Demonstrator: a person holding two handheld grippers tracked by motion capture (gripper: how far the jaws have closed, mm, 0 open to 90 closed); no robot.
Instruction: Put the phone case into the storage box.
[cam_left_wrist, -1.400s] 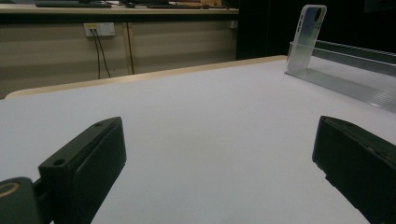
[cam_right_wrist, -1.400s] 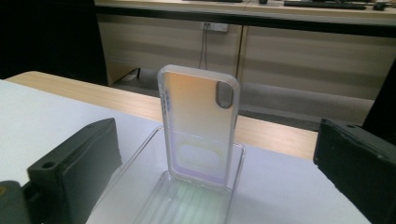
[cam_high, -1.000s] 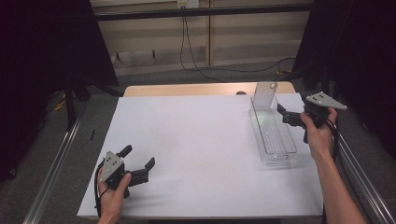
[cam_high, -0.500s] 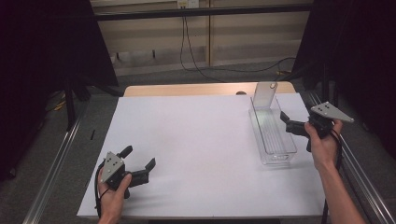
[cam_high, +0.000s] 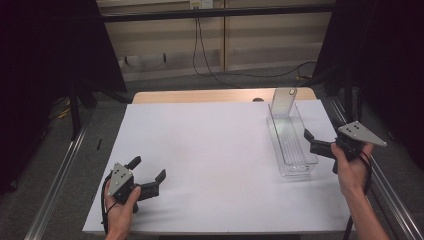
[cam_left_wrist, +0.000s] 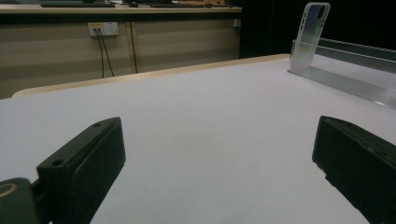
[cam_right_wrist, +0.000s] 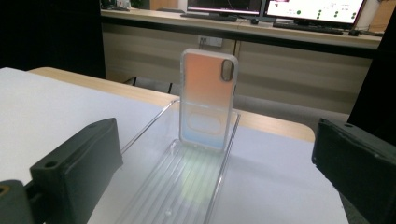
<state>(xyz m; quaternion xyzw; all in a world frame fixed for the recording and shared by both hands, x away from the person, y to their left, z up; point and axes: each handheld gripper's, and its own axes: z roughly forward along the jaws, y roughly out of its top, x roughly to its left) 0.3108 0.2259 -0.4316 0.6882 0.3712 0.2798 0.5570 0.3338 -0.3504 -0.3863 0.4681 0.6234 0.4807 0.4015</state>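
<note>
Your left gripper (cam_high: 148, 176) rests low at the table's (cam_high: 210, 150) near-left, jaws spread, empty. Right gripper (cam_high: 311, 142) hovers beside the clear tray (cam_high: 292, 170), jaws apart, facing the upright phone case (cam_right_wrist: 208, 98) at its far end.

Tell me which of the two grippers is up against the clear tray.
The right gripper, at the clear tray's near right side, facing the phone case standing in it. The left gripper rests far off, at the table's near left.
</note>
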